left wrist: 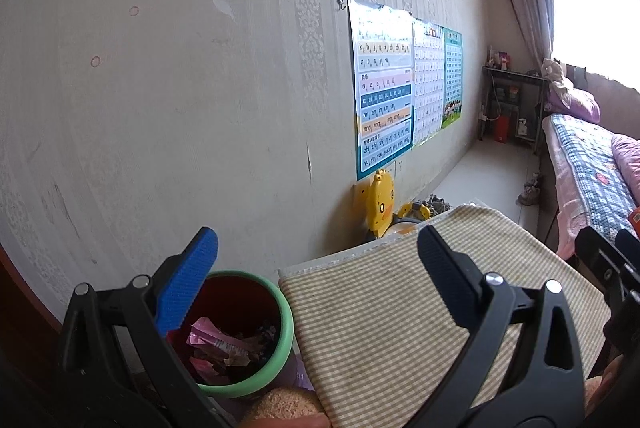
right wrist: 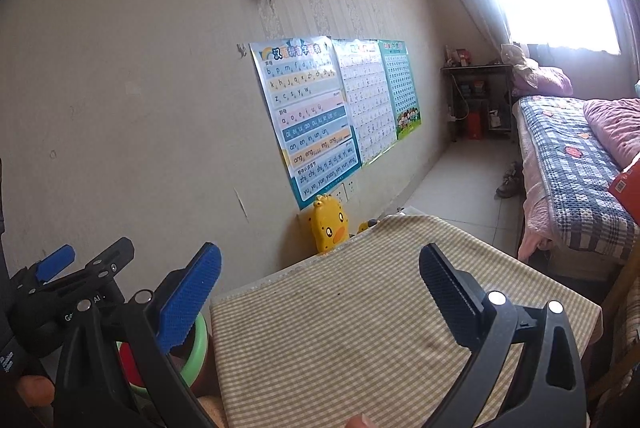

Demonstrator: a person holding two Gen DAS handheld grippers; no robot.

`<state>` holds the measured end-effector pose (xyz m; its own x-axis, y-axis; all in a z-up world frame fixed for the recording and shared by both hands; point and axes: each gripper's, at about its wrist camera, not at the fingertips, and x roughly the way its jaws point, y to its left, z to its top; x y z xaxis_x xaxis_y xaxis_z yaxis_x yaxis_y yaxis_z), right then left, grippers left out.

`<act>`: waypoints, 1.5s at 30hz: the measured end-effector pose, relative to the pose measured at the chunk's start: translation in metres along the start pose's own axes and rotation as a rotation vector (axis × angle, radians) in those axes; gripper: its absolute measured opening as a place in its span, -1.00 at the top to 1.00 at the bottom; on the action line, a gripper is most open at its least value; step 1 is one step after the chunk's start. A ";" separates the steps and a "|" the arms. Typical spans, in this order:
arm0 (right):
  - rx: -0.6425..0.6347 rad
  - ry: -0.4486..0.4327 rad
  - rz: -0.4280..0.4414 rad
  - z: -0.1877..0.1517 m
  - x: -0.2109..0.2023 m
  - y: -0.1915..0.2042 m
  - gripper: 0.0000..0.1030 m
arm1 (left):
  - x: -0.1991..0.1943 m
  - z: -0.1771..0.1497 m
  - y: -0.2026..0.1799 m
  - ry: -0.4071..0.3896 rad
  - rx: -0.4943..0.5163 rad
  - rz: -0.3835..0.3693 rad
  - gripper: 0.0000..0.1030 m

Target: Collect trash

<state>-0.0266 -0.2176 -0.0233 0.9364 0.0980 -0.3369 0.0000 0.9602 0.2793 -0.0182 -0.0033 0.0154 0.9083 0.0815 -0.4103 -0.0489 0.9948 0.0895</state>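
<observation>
A red bin with a green rim (left wrist: 276, 344) stands on the floor left of a small table with a beige checked cloth (left wrist: 400, 316). Pink wrappers and other trash (left wrist: 224, 344) lie inside it. My left gripper (left wrist: 316, 268) is open and empty, raised, its blue left finger over the bin's edge. My right gripper (right wrist: 320, 276) is open and empty above the checked cloth (right wrist: 340, 340). The bin's green rim (right wrist: 196, 352) shows partly behind its left finger. The left gripper's body (right wrist: 60, 284) shows at the left of the right wrist view.
A wall with learning posters (right wrist: 312, 115) runs along the left. A yellow duck toy (right wrist: 330, 224) stands by the wall behind the table. A bed with a plaid quilt (right wrist: 568, 163) is on the right, with tiled floor (right wrist: 460, 179) between.
</observation>
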 end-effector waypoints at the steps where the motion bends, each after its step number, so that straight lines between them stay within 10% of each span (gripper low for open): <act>1: -0.004 0.002 -0.001 0.000 0.000 0.001 -0.85 | 0.000 0.000 0.000 0.002 0.000 0.000 -0.90; 33: -0.004 0.087 -0.007 -0.018 0.027 -0.001 -0.85 | 0.026 -0.010 0.000 0.081 -0.011 0.014 -0.90; 45: 0.067 0.273 -0.204 -0.071 0.097 -0.090 -0.85 | 0.106 -0.077 -0.055 0.346 0.055 -0.109 -0.90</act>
<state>0.0397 -0.2755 -0.1451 0.7861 -0.0190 -0.6178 0.2092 0.9487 0.2370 0.0484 -0.0446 -0.1028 0.7122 0.0009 -0.7020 0.0712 0.9947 0.0736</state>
